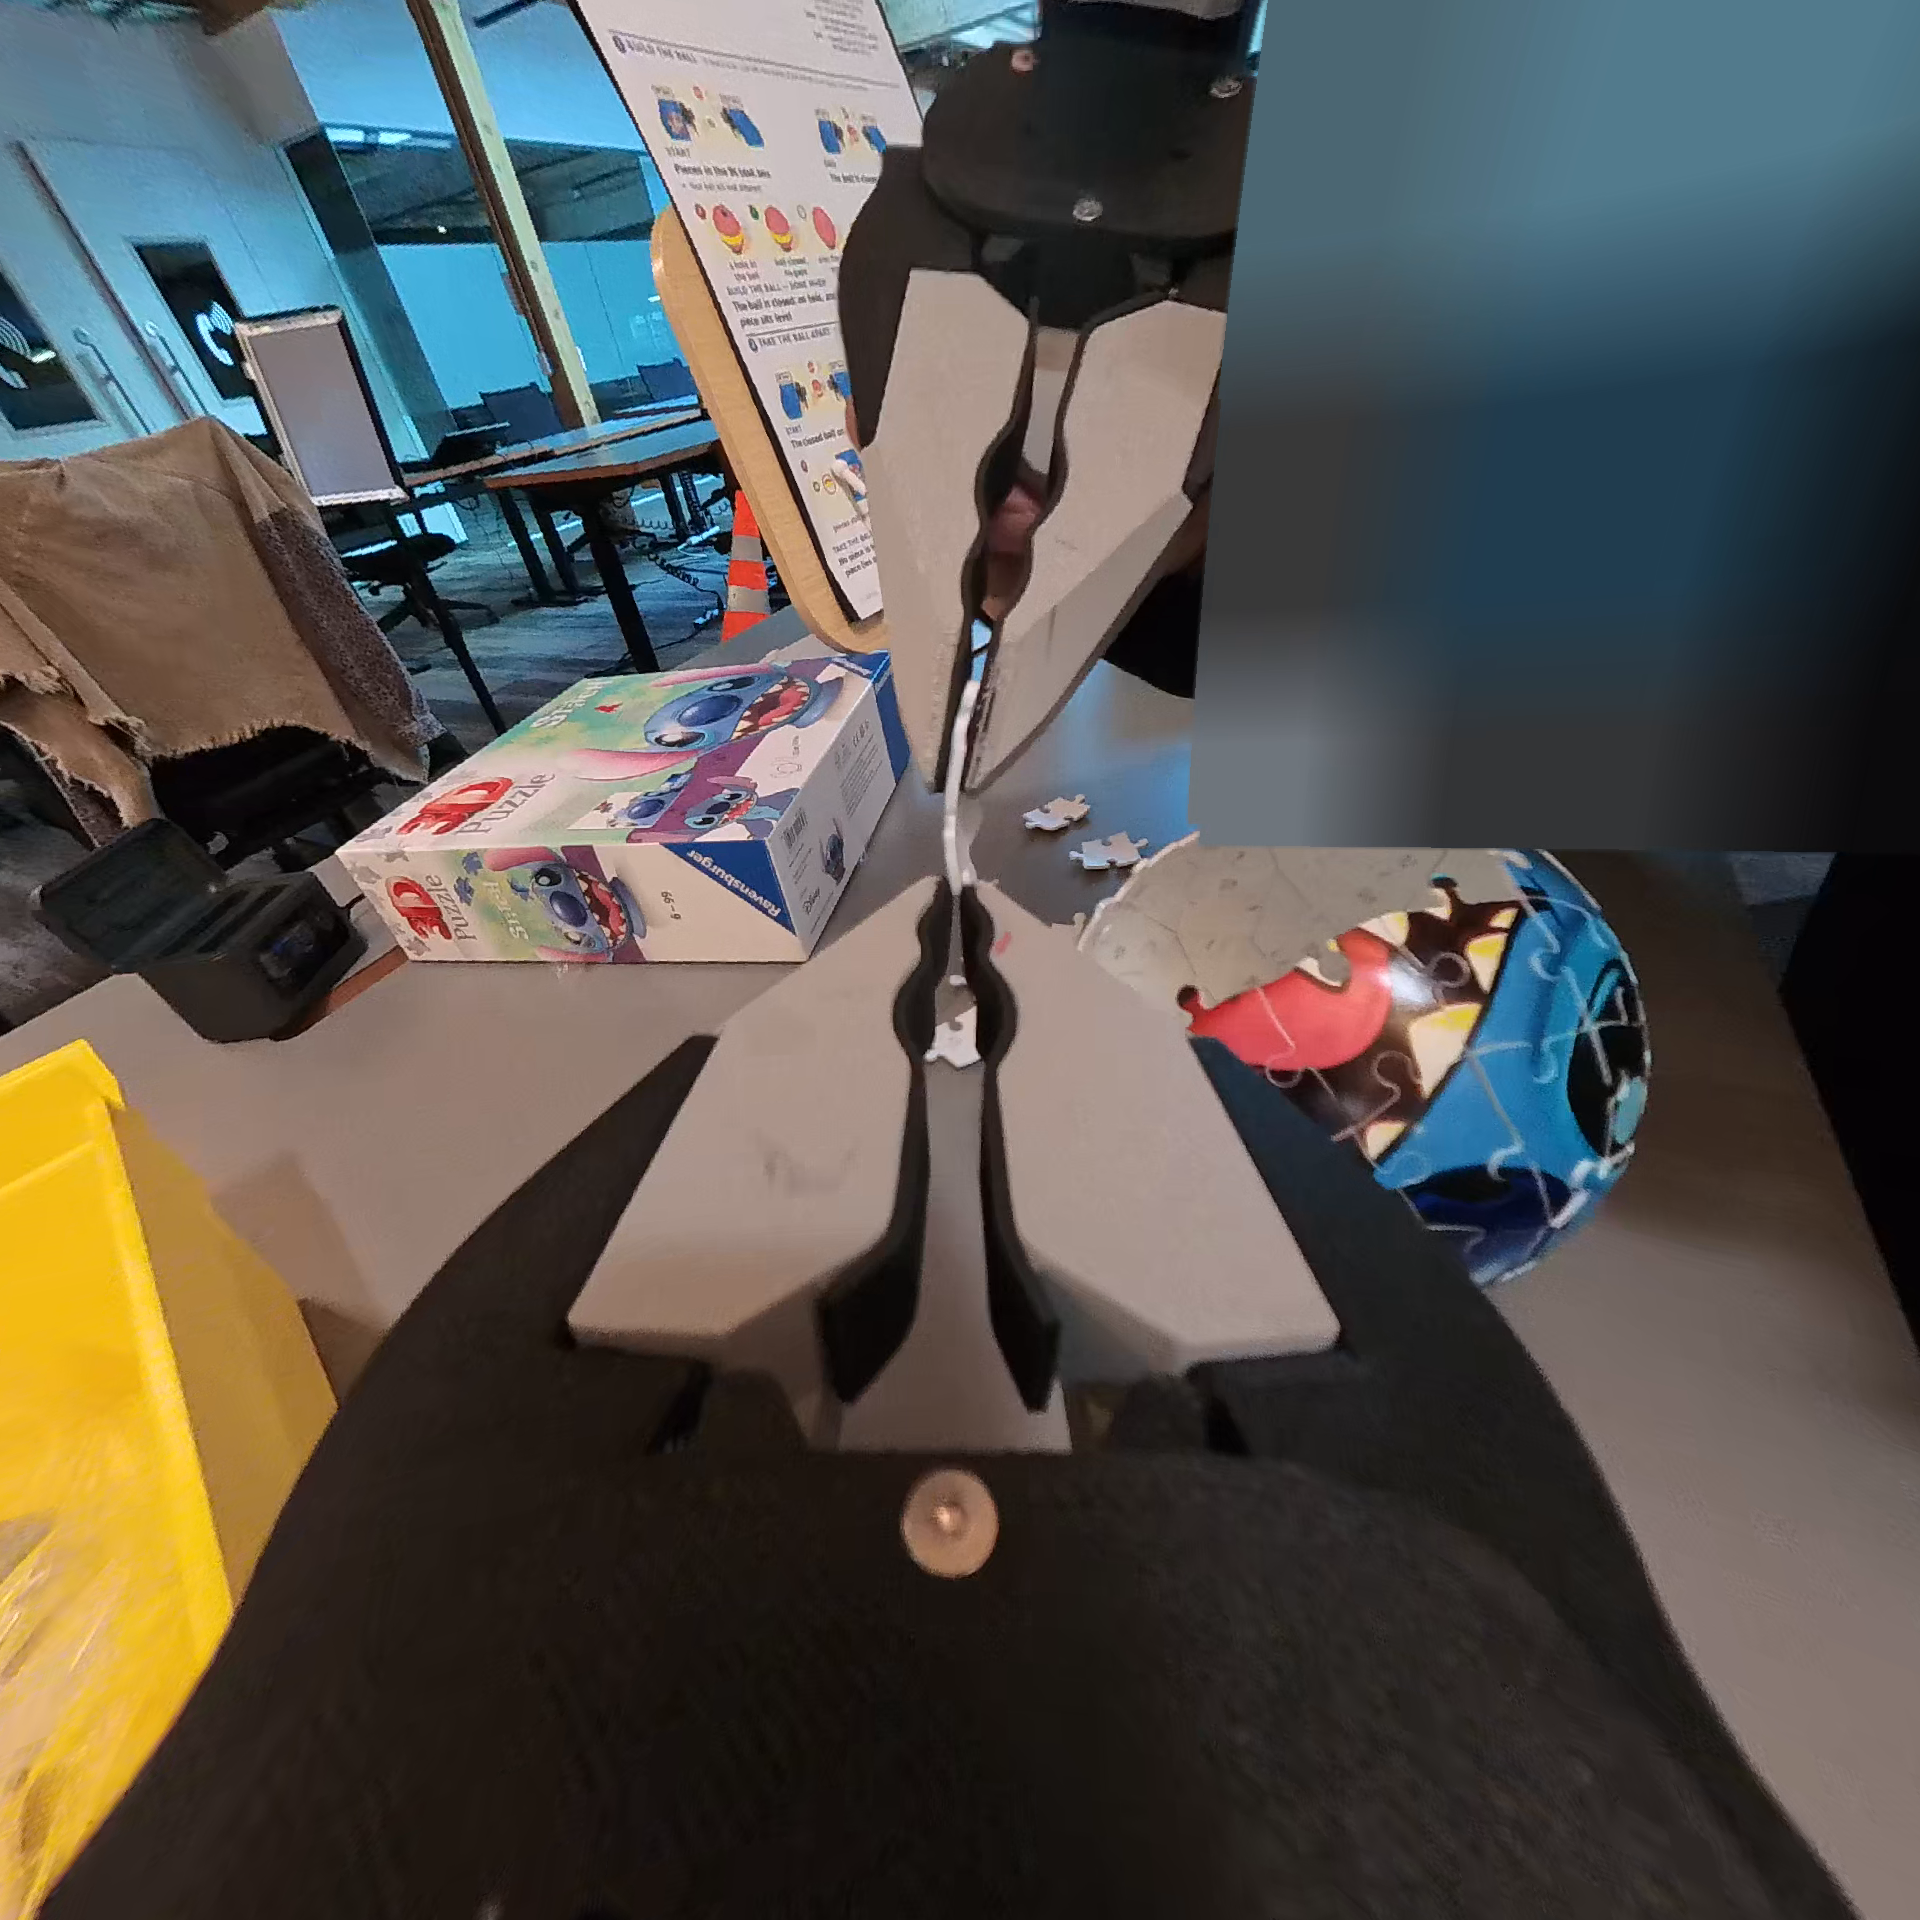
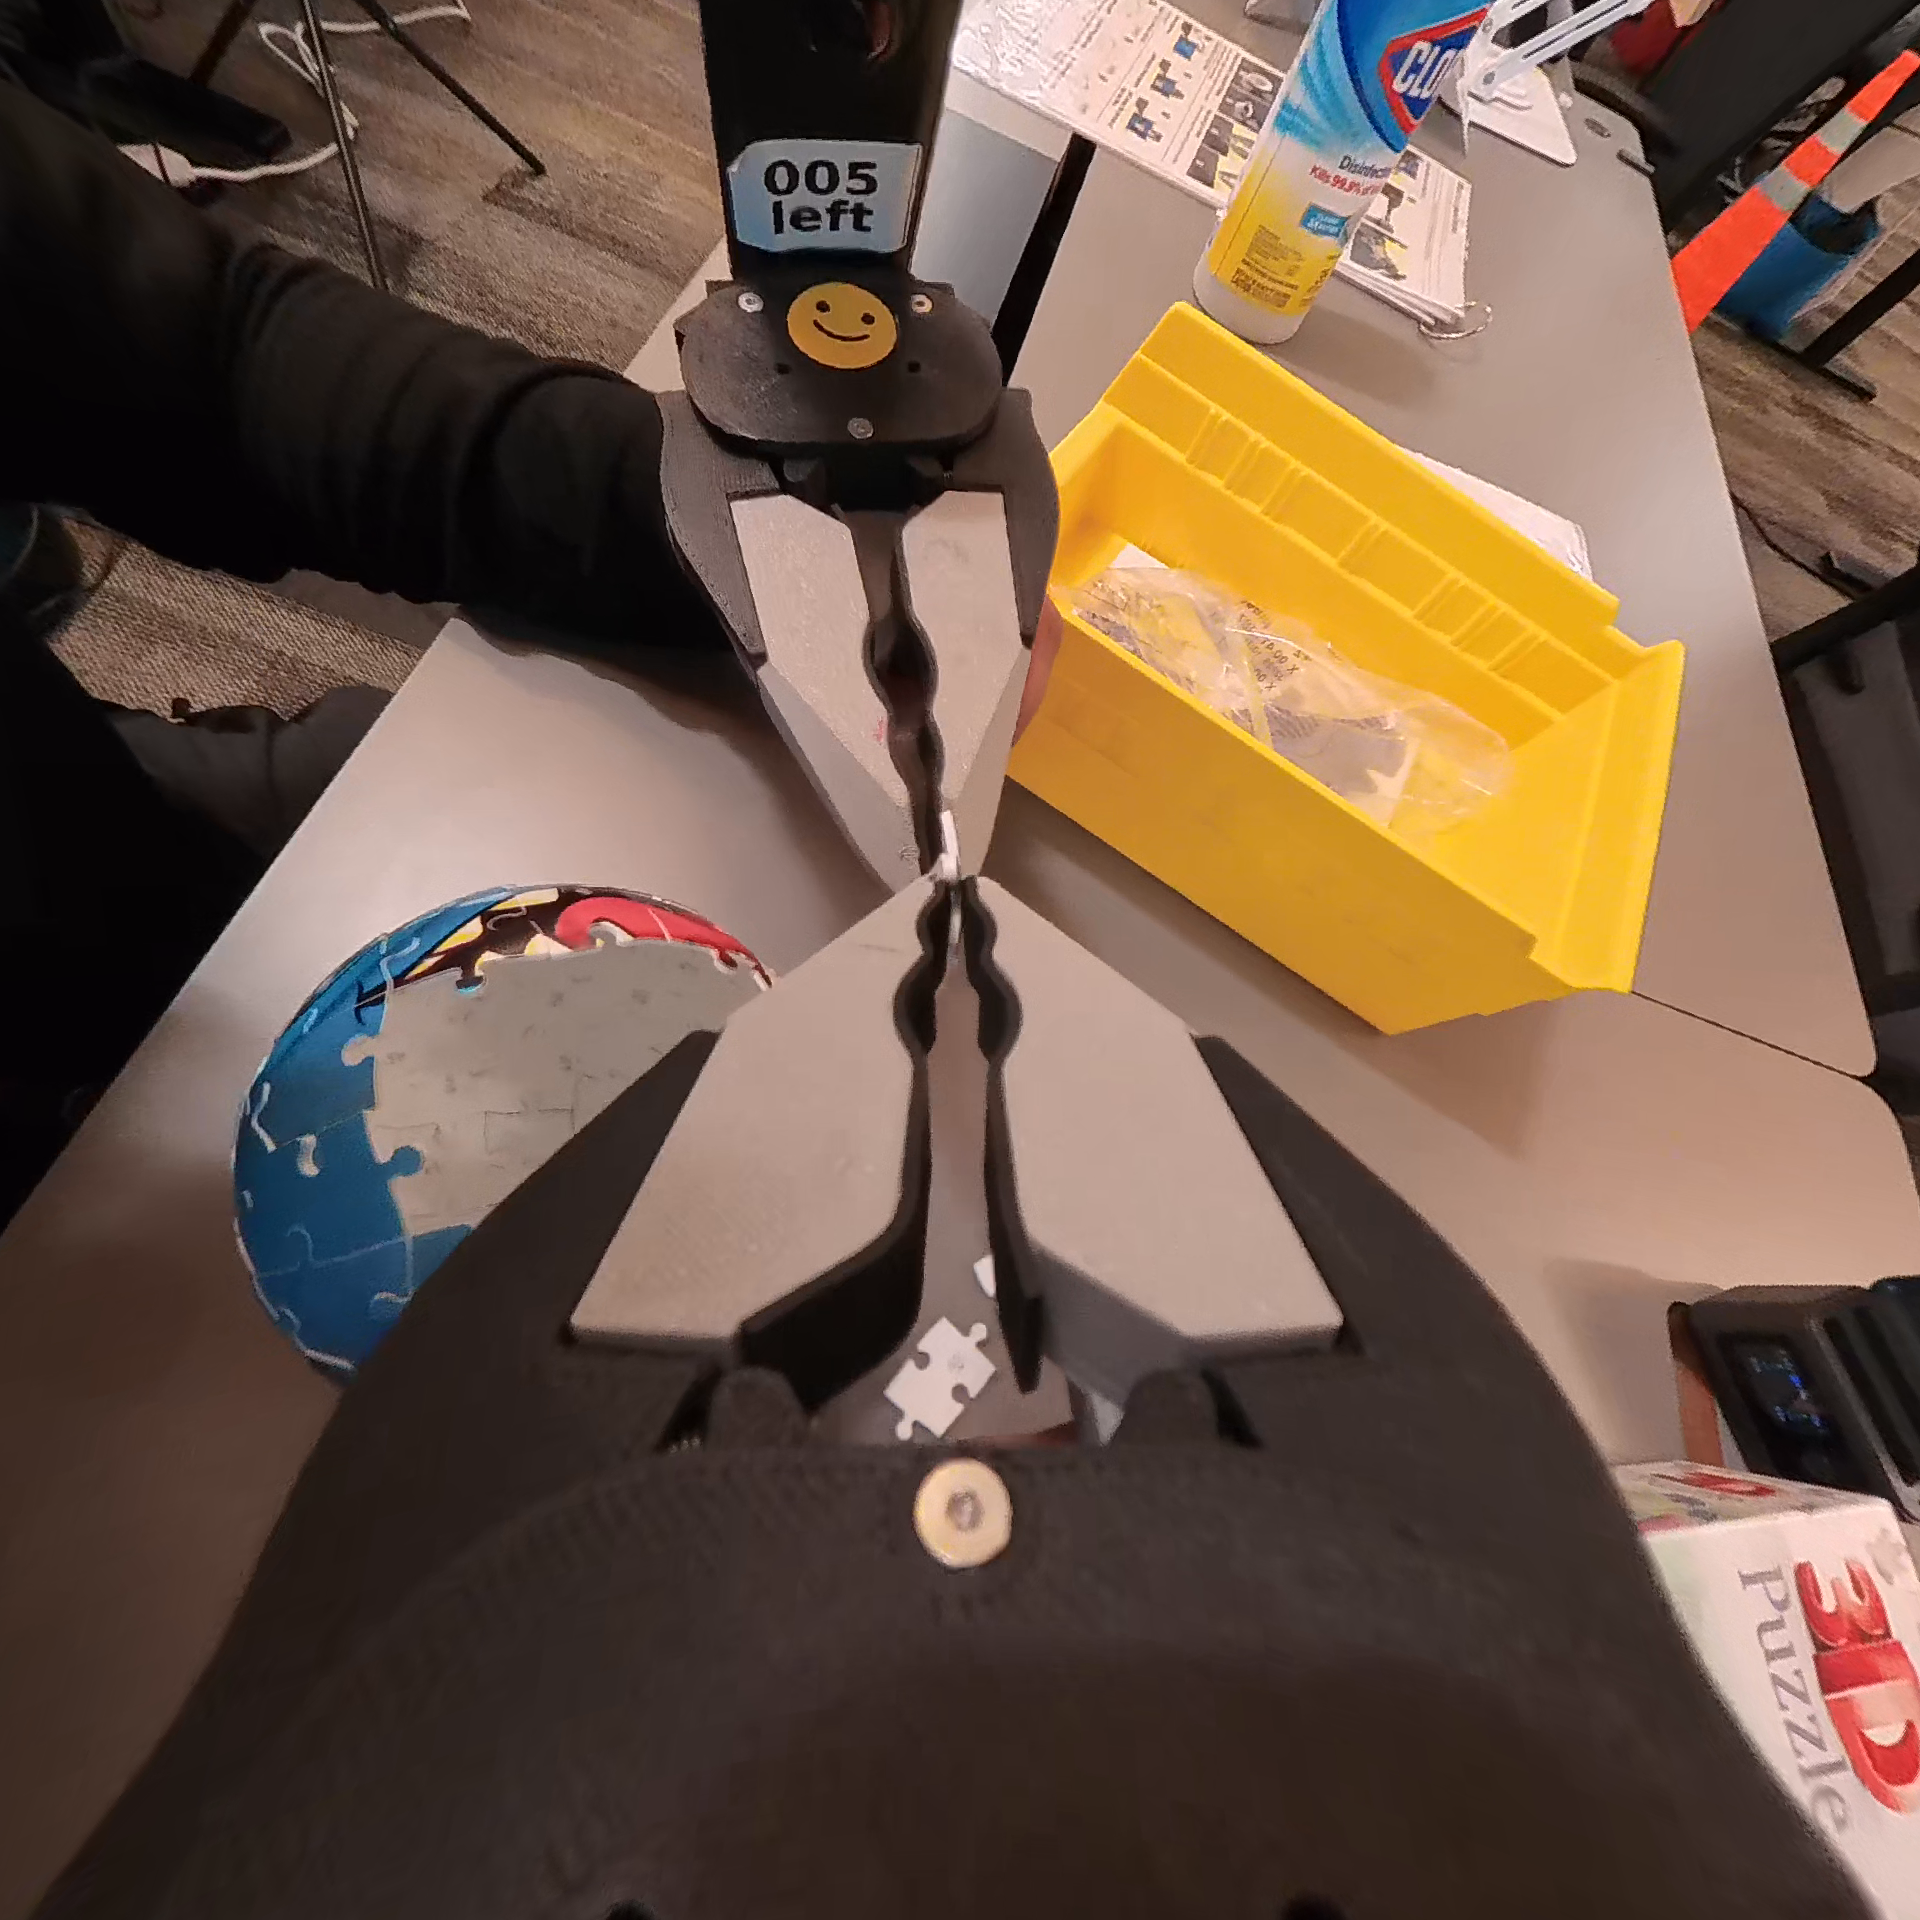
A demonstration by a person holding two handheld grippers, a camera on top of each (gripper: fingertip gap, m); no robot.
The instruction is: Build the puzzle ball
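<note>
Your 2 claws meet tip to tip above the worktop (image 1: 416,1070), both pinching the same white puzzle piece (image 1: 958,800) edge-on. The left claw (image 1: 958,894) is pressed together on the near end of the piece; the right claw (image 1: 961,764) comes down from the far side and is clamped on the other end. In the right wrist view the arrangement mirrors: right claw (image 2: 951,894) near, left claw (image 2: 943,847) far, the piece a thin white sliver between them. The puzzle ball (image 1: 1455,1049) sits on the worktop to the right of the left claw, well apart from the piece, roughly half built, with its grey inner face and open jagged rim showing. At least 3 loose pieces (image 1: 1081,831) lie on the worktop near the ball. A yellow bin (image 2: 1351,727) holding a clear bag, and the puzzle box (image 1: 644,821), stand clear of the work. Risks, as judged: this looks like a hand-over or regrip, and with both claws holding so little edge, releasing 1 early could drop the piece or let it swing. Pulling in opposite directions could bend the piece. The ball is unrestrained, so pressing a piece into its rim may roll it or spring the open edge.
</note>
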